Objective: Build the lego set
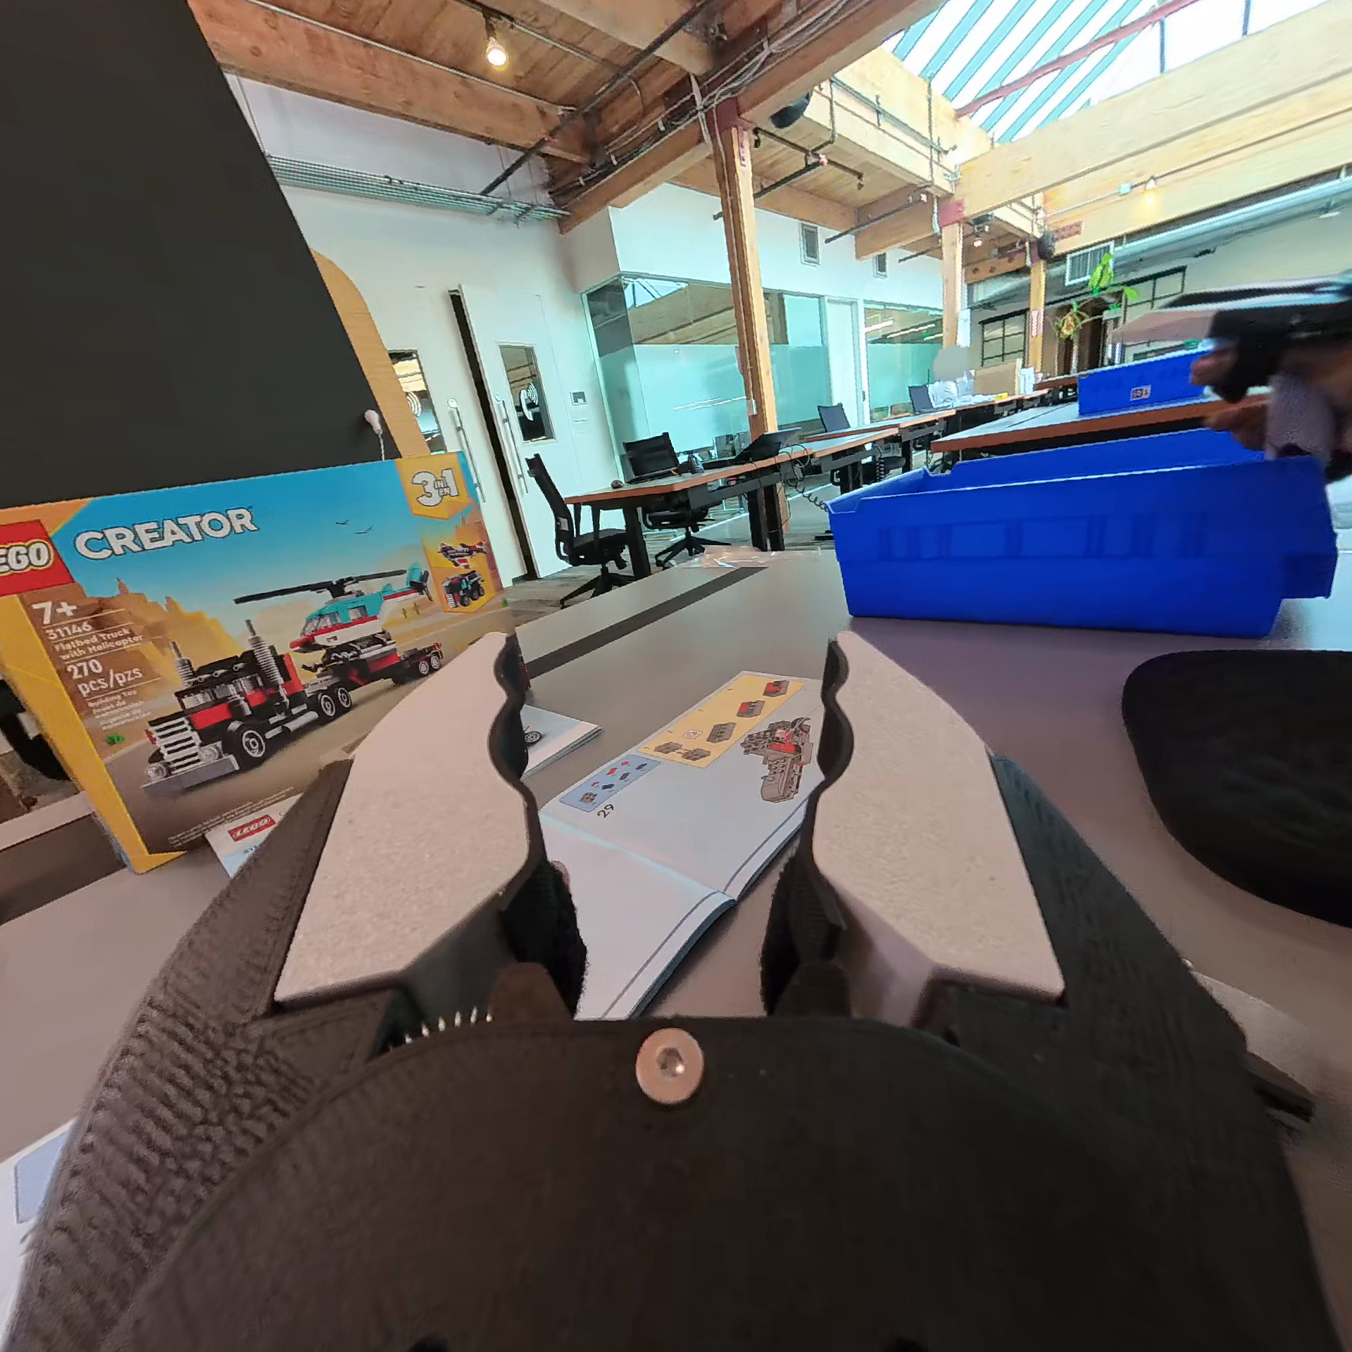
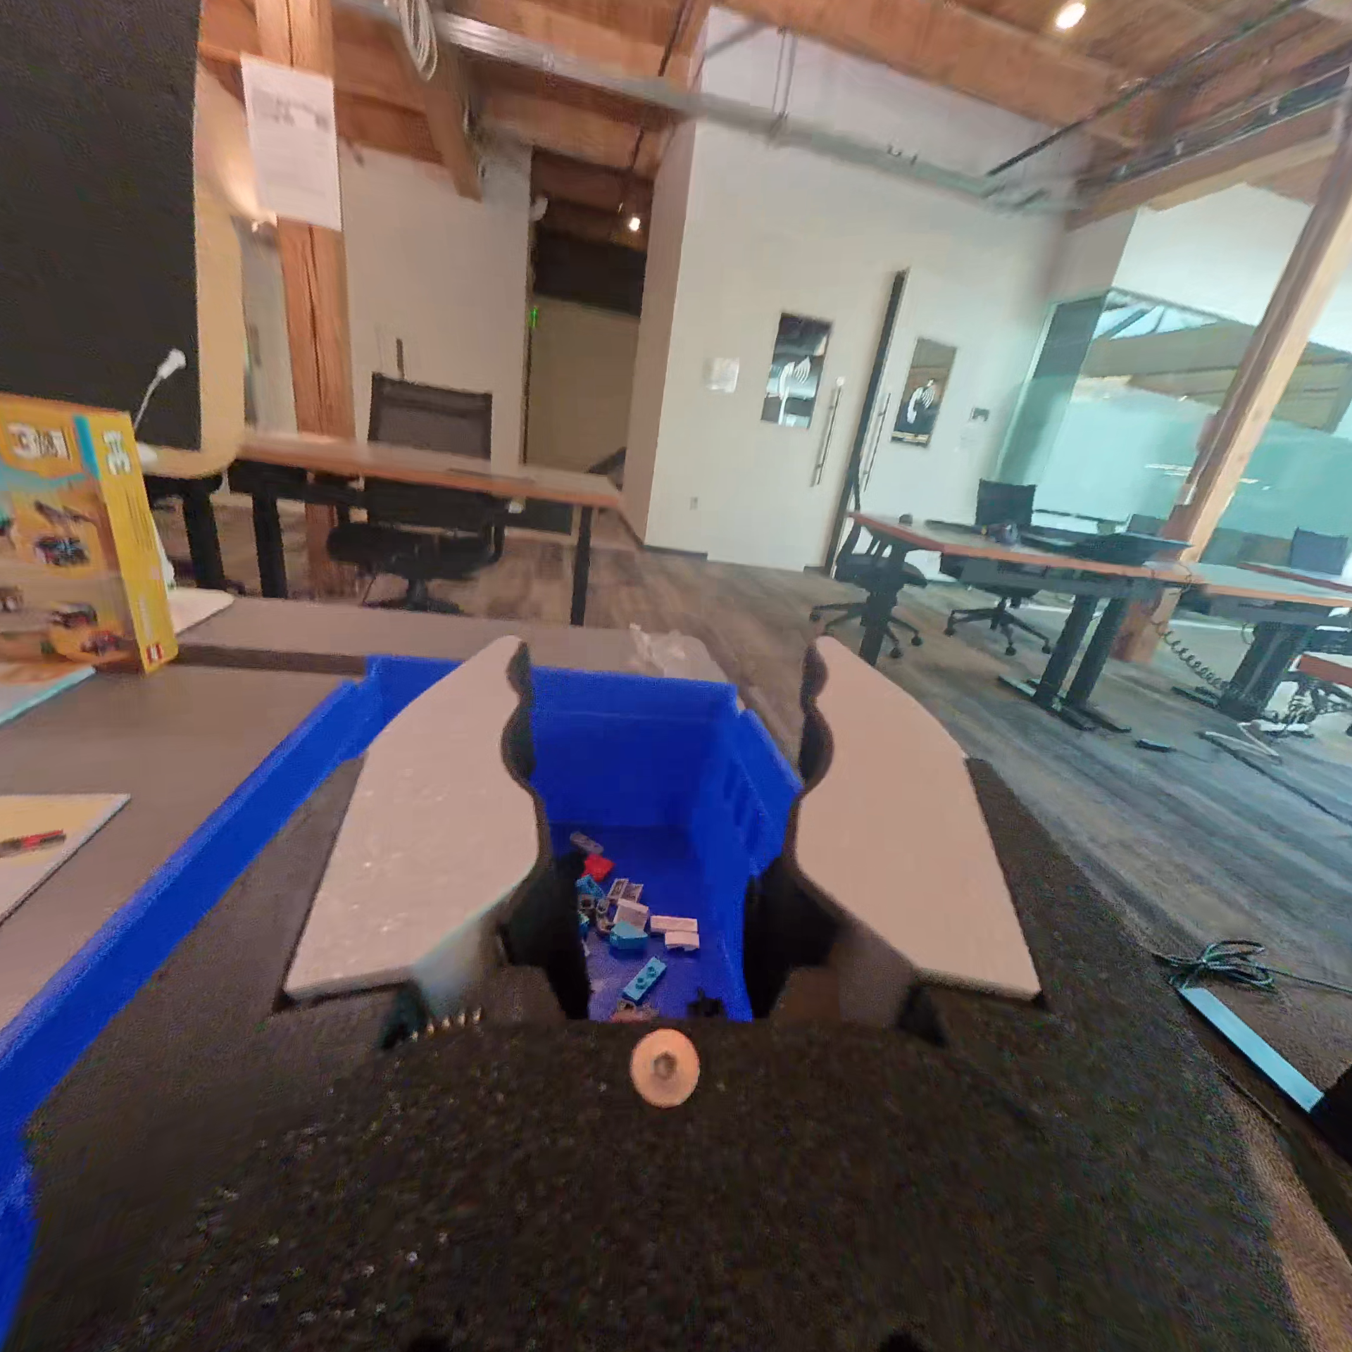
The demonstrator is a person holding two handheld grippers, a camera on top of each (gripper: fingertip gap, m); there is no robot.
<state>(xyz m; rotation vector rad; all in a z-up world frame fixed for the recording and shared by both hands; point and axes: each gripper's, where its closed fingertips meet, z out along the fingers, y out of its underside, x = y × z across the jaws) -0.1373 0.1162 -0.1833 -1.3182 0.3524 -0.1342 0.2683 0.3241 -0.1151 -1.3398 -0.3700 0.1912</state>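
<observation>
Picking parts: the right gripper [image 2: 662,720], spread wide and empty, hangs over loose bricks [image 2: 629,914] in the blue bin [image 2: 183,878]. The left gripper [image 1: 669,702], also wide, points at the booklet [image 1: 658,827] at 12 o'clock on the desk [image 1: 1024,731]. Next, probably lower and pinch one brick.

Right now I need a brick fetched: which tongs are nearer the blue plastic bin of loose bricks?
Right. The right tongs hang open directly over the blue plastic bin; the left tongs sit apart, over the open instruction booklet.

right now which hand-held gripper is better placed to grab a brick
Right hand-held gripper: open, directly over the blue plastic bin holding small loose bricks. Left hand-held gripper faces the open instruction booklet.
</observation>
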